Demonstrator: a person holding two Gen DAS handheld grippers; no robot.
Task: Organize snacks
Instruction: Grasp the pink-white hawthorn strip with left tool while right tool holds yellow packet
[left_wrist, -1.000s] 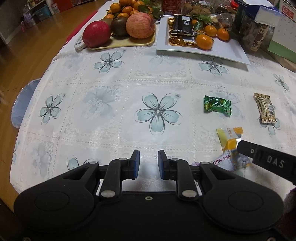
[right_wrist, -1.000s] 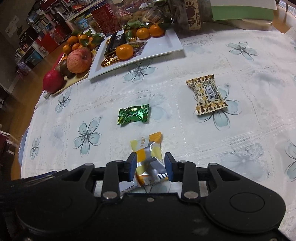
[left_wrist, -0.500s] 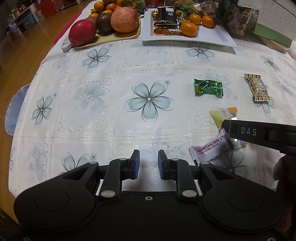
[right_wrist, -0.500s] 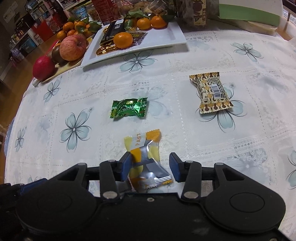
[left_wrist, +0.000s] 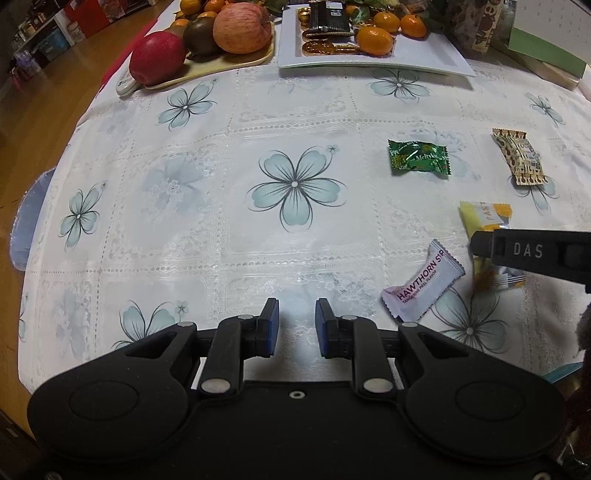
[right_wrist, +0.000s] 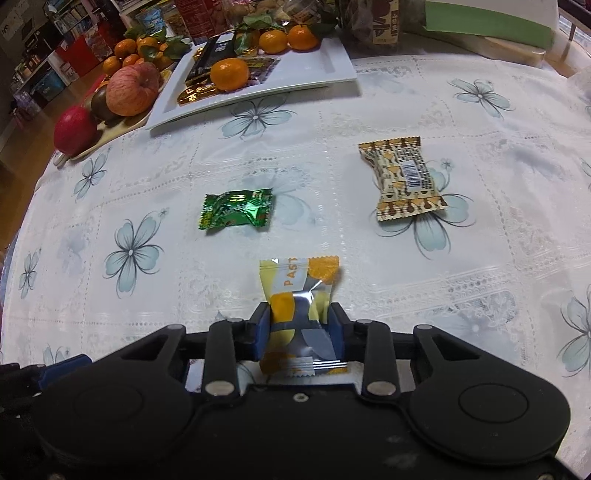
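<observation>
My right gripper (right_wrist: 298, 320) is shut on a yellow snack packet (right_wrist: 295, 291), held just above the flowered tablecloth; the packet also shows in the left wrist view (left_wrist: 484, 218) under the right gripper's finger (left_wrist: 532, 251). A green candy (right_wrist: 237, 208) lies ahead to the left, a brown patterned snack bar (right_wrist: 402, 177) ahead to the right. A white Hawthorn strip packet (left_wrist: 423, 286) lies on the cloth right of my left gripper (left_wrist: 296, 326), which is open a little and empty.
A white rectangular plate (right_wrist: 328, 62) at the back holds tangerines, gold coins and a dark bar. A tray of apples and other fruit (left_wrist: 207, 70) stands to its left. Bags and a green-edged box (left_wrist: 543, 48) stand at the back right. The table edge curves on the left.
My right gripper has closed on the yellow packet and raised it slightly. The left gripper has drawn back a little, so the Hawthorn packet shows fully.
</observation>
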